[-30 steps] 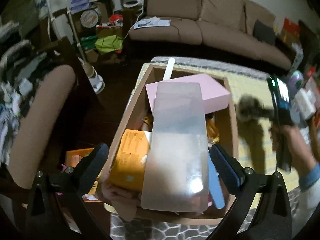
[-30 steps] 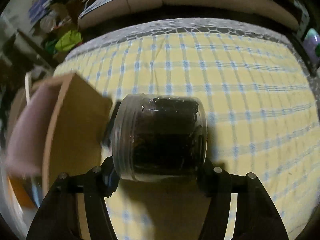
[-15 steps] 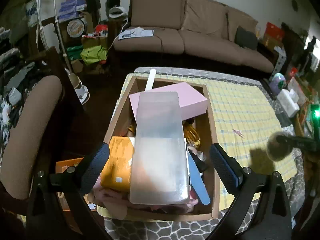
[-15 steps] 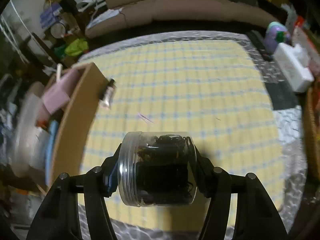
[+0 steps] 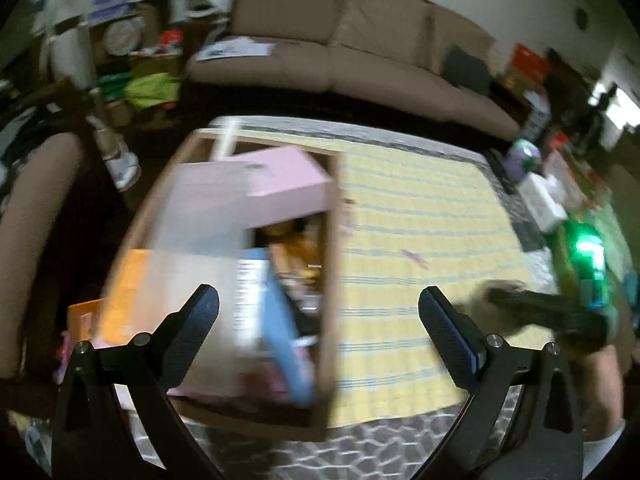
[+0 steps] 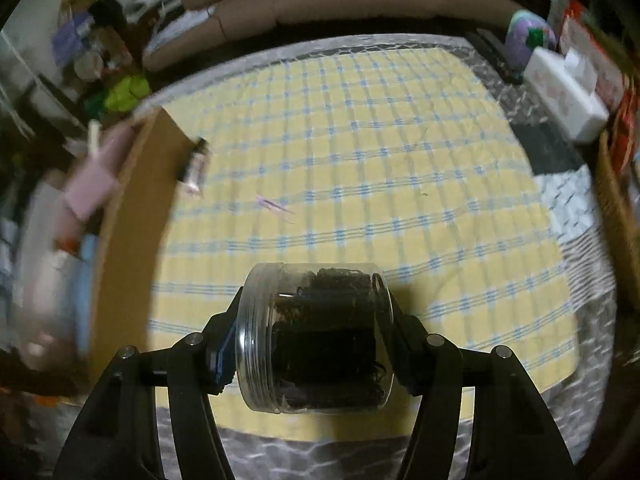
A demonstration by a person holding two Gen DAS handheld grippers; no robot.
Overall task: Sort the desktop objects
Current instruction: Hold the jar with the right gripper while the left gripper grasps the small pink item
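Your right tongs [image 6: 316, 340] clamp a clear jar [image 6: 314, 338] of dark clips lying sideways, held above the yellow checked desk [image 6: 360, 160]; your left tongs [image 5: 318, 320] gape wide with nothing between them; at ten o'clock the cardboard box [image 5: 332, 280] sits crammed, a pink box [image 5: 276, 184] on top.

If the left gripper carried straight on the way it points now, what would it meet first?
Probably the right wall of the cardboard box, which runs straight between the open fingers of the left gripper. The yellow checked cloth lies just beyond; blur leaves depth uncertain.
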